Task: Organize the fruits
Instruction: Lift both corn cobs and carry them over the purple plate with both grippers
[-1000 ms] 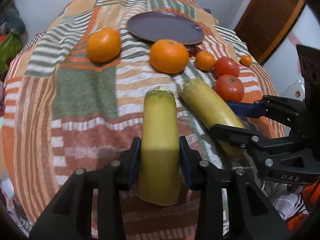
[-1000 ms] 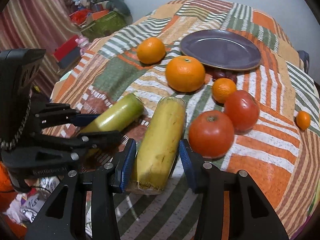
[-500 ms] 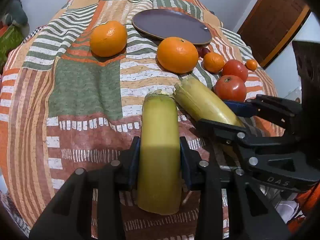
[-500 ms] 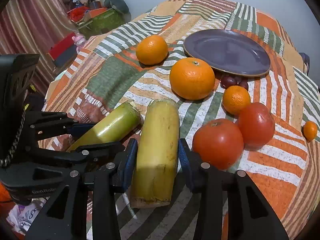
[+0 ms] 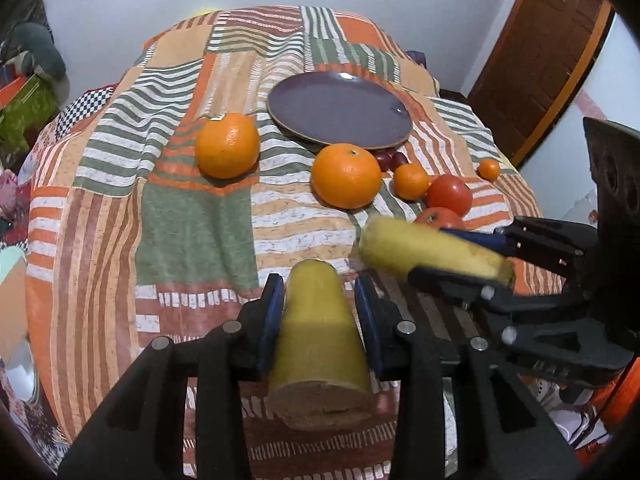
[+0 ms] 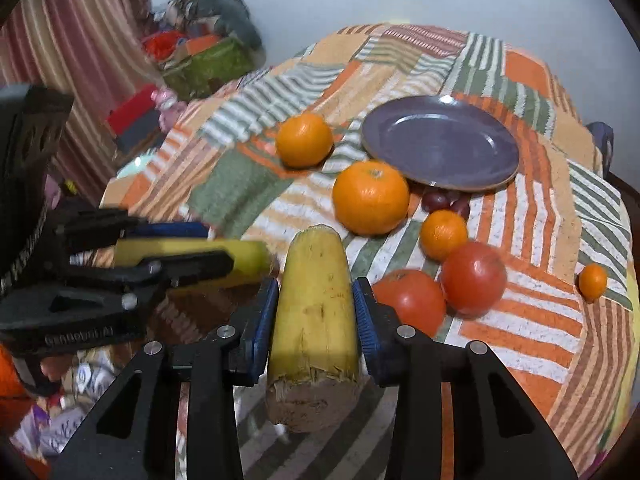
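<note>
My left gripper (image 5: 318, 300) is shut on a yellow corn cob (image 5: 318, 344) and holds it above the patchwork cloth. My right gripper (image 6: 316, 304) is shut on a second yellow cob (image 6: 314, 312), also lifted; it shows in the left wrist view (image 5: 432, 254) to the right. The left gripper with its cob (image 6: 192, 254) shows at the left of the right wrist view. On the cloth lie two big oranges (image 5: 227, 145) (image 5: 346, 175), two small ones (image 5: 411, 181) (image 5: 489, 169), two tomatoes (image 6: 473, 278) (image 6: 408, 300) and an empty purple plate (image 5: 340, 109).
Dark grapes (image 6: 442, 200) lie at the plate's near edge. The round table's cloth (image 5: 192, 220) drops off at all sides. A wooden door (image 5: 536, 52) is at the right; curtains and clutter (image 6: 192, 56) are at the left.
Both grippers have lifted their cobs off the cloth and pulled back and up. The fruits on the table have not moved.
</note>
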Demonstrator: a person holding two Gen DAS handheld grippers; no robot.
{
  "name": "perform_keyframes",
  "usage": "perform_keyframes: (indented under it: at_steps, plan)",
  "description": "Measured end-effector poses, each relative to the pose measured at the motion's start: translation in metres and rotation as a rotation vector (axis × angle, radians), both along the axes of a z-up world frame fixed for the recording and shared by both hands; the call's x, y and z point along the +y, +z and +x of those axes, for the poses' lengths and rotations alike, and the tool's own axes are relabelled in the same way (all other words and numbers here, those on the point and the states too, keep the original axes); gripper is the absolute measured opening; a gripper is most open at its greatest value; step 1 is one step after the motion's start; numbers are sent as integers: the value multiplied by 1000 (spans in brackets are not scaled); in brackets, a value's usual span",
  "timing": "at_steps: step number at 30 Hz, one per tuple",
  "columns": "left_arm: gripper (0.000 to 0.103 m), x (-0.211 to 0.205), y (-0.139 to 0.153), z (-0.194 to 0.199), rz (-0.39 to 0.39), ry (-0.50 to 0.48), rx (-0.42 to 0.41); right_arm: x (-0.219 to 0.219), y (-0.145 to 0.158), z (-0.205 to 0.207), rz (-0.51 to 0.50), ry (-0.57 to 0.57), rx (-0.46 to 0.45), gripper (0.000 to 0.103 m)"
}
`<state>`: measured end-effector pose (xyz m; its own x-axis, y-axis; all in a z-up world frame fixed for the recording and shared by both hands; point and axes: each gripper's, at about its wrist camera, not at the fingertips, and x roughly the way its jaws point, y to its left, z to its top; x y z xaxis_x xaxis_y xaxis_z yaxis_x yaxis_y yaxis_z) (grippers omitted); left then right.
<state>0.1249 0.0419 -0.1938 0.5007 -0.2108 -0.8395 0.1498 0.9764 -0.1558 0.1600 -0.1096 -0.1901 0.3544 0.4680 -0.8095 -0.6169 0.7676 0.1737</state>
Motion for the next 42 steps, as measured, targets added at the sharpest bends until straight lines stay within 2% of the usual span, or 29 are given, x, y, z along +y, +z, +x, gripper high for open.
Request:
perform_keyframes:
  at_steps: [1,3,5,8,11,14,16,20,24,30,37,42]
  plan:
    - [31,-1,-1,-2,13,-8,3,1,-3,-6,-22,20,4,35]
    - [10,-5,-4,-6,30,-36,23,3,-9,-16,-64,53,1,35]
    - [10,-5,-8,-11,32,-53,49,2,-15,-21,-80,64,8,35]
    - [12,-3,-15,-17,36,-48,61,0,-14,-16,-69,54,35,35]
    - [30,0,-21,-13,5,-32,94,4,-16,-10,-63,50,46,36]
    - [39,1,-29,-10,-22,-20,113,11,-24,-9,-88,52,37,37]
    - [39,-1,-34,-9,-28,-21,118,14,-29,-7,-94,47,32,37]
    - [38,-8,-48,-9,12,-31,130,15,-34,-5,-80,38,30,36]
    - [38,-7,-47,-11,20,-29,116,11,-29,-7,-62,27,31,36]
    - [37,0,-23,-10,10,7,62,-3,-3,-7,4,-5,-9,36]
    - [34,-1,28,-3,-8,13,-75,-25,39,4,83,-72,-100,36]
    - [34,-9,52,11,-13,9,-146,-39,62,19,103,-132,-184,36]
